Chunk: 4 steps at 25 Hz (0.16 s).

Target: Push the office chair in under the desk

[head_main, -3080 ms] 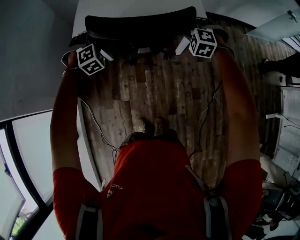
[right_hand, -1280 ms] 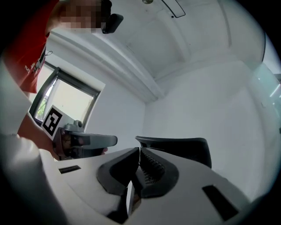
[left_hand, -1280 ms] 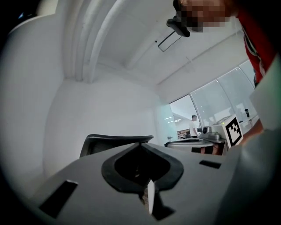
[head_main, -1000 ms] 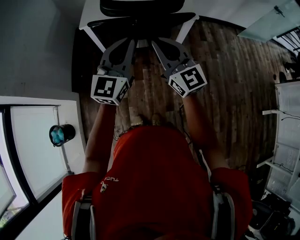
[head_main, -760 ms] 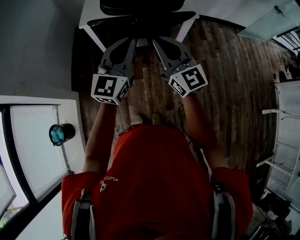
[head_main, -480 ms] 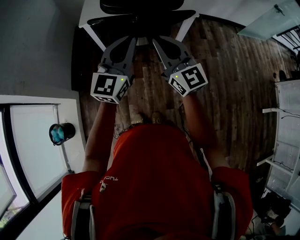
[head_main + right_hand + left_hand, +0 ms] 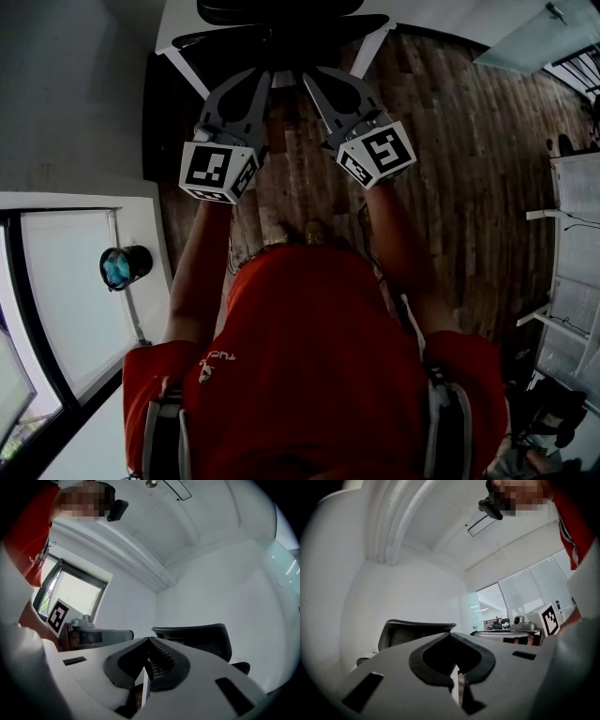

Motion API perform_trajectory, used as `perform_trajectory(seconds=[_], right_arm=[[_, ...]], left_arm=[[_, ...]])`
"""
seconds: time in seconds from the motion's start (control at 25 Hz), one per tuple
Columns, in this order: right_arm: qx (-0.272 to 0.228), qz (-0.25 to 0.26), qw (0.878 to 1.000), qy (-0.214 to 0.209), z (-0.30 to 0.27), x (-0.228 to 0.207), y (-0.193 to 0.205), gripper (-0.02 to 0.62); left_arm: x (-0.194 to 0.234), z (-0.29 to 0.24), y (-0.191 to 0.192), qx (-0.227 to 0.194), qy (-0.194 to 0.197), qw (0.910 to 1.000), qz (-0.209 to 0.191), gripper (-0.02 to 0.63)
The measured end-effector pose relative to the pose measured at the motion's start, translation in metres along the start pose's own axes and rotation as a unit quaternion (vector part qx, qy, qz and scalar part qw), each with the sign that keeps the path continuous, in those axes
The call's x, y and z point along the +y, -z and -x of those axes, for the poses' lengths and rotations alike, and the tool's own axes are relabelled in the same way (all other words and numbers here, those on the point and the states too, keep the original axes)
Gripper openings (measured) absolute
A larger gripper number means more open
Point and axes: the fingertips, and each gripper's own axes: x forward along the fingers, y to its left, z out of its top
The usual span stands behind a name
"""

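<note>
In the head view the black office chair (image 7: pixel 277 11) stands at the top, its back against the edge of the white desk (image 7: pixel 178 58) and its seat dark beneath. Both grippers are held low in front of me, apart from the chair, pointing toward it. My left gripper (image 7: pixel 266 79) is shut with nothing in it, and so is my right gripper (image 7: pixel 308 79). In the left gripper view the chair's back (image 7: pixel 417 631) rises beyond the shut left gripper (image 7: pixel 451 634). The right gripper view shows the chair back (image 7: pixel 197 640) past the shut right gripper (image 7: pixel 149 640).
Wooden plank floor (image 7: pixel 441 169) spreads between me and the desk. A window and white sill (image 7: pixel 84 281) run along the left, with a small blue-lensed device (image 7: pixel 118 267) on the sill. White shelving (image 7: pixel 574 234) stands at the right. My feet (image 7: pixel 291 234) are just below the grippers.
Three seconds ago both arms were stretched out with the grippers at the chair back; now they are drawn back and the chair sits farther away at the desk. Little moved over the last second.
</note>
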Motion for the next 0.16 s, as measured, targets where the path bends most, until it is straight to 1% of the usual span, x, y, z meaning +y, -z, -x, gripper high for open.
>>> perform_trajectory(seconds=[0.16], right_arm=[[0.001,0.001,1.000,0.002,-0.0002,-0.0013,0.0015,0.025]], left_arm=[[0.0001,-0.0008,0.0022,-0.001,0.003,1.0000,0.000,0.009]])
